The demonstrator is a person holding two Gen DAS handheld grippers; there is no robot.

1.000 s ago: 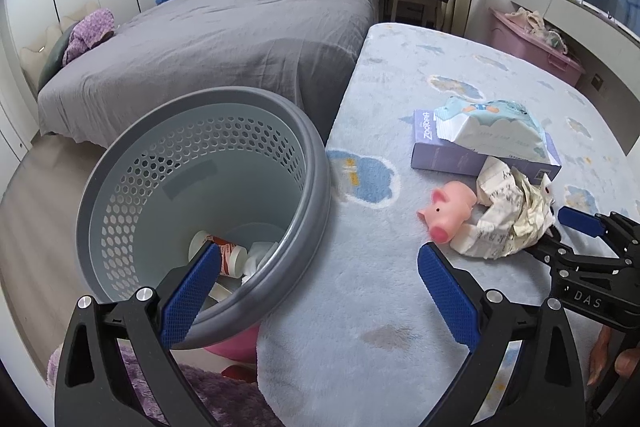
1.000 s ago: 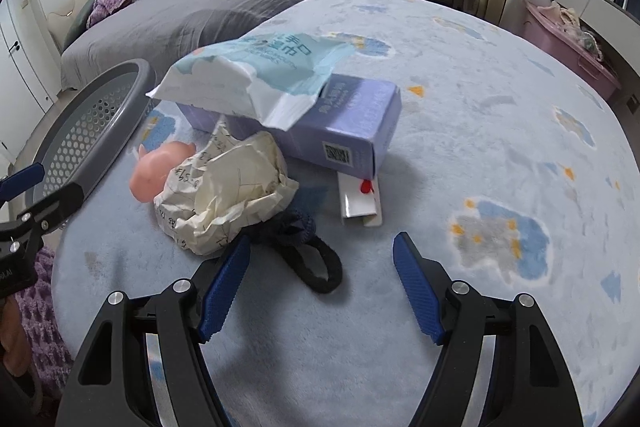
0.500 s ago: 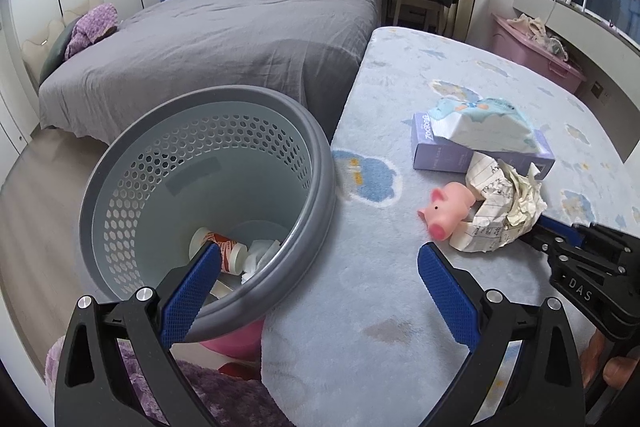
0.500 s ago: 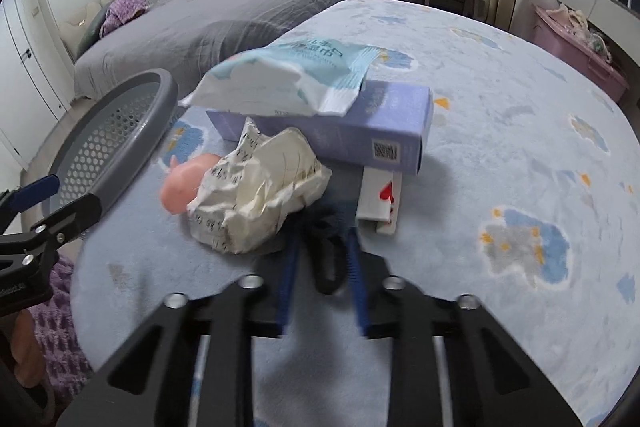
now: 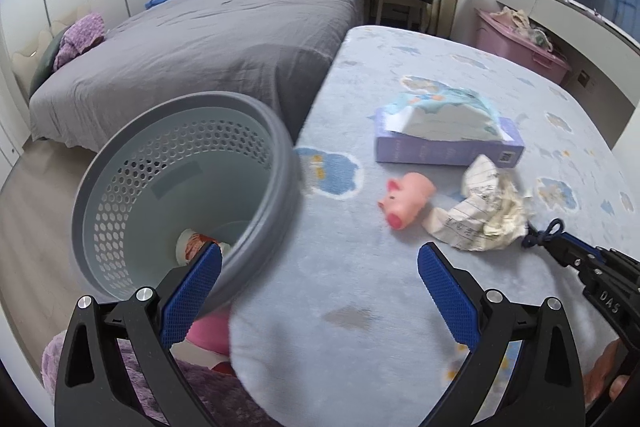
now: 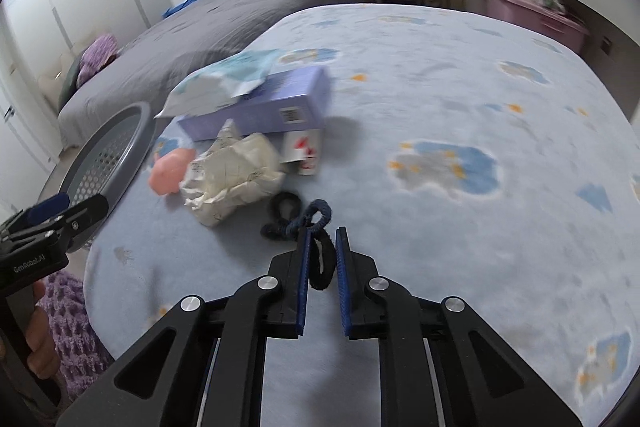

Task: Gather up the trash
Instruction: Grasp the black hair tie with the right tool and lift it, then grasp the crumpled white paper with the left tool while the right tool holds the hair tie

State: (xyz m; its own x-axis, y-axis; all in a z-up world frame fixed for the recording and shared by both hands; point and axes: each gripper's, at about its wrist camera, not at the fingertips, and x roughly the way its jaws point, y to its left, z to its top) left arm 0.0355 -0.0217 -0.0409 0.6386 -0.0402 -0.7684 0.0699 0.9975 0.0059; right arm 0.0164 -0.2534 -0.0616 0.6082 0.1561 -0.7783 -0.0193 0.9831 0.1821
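Observation:
My right gripper (image 6: 322,233) is shut on a dark blue and black cord (image 6: 316,217), whose loops stick out past the fingertips just above the light blue blanket (image 6: 440,87). A crumpled paper ball (image 6: 232,179) lies to the cord's left, beside a pink pig toy (image 6: 170,171). In the left wrist view the paper ball (image 5: 484,215) and the pig (image 5: 408,195) lie ahead to the right, with the right gripper (image 5: 560,243) and the cord (image 5: 542,233) next to them. My left gripper (image 5: 320,291) is open and empty. The grey perforated basket (image 5: 280,163) sits by its left finger, with some trash at the bottom.
A purple tissue box (image 6: 280,107) with a torn wrapper on top lies behind the paper, a small white and red pack (image 6: 304,155) against it. A grey bed (image 5: 240,27) stands beyond the basket. A pink bin (image 5: 520,47) is at the far right.
The right gripper's jaws went from wide open to shut on the dark cord, then drew back to the right with it, away from the paper ball. The left gripper barely moved.

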